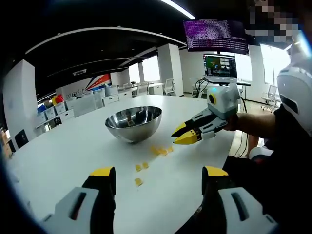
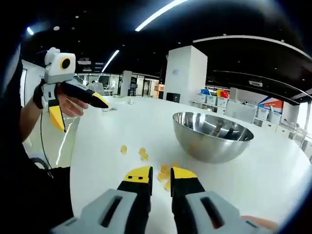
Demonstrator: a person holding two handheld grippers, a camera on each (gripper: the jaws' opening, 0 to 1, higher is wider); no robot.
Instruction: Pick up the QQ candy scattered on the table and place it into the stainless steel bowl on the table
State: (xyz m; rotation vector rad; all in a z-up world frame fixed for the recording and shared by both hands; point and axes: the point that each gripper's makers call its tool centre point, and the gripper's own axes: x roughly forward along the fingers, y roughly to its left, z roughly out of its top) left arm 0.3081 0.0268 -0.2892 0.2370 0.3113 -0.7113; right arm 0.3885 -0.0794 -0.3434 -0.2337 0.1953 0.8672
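Several small yellow QQ candies (image 1: 157, 158) still lie loose on the round white table (image 1: 63, 156), so by my reading the task is at an early stage. One cluster sits just beside the foot of the shiny stainless steel bowl (image 1: 133, 123), and three more pieces lie apart from it, nearer the table edge. What shows of the bowl's inside looks like bare reflecting metal; I cannot make out any candy in it, though part of the bottom is hidden by the rim.

The left gripper (image 2: 78, 108), with yellow-tipped black jaws, hangs in the air well off to the side of the table, its jaws spread wide and holding nothing. The right gripper (image 2: 162, 176) is low over the cluster beside the bowl, its jaws drawn almost together. Whether a candy sits between them I cannot tell.

Nearly every piece remains to be gathered, judging from this spread.
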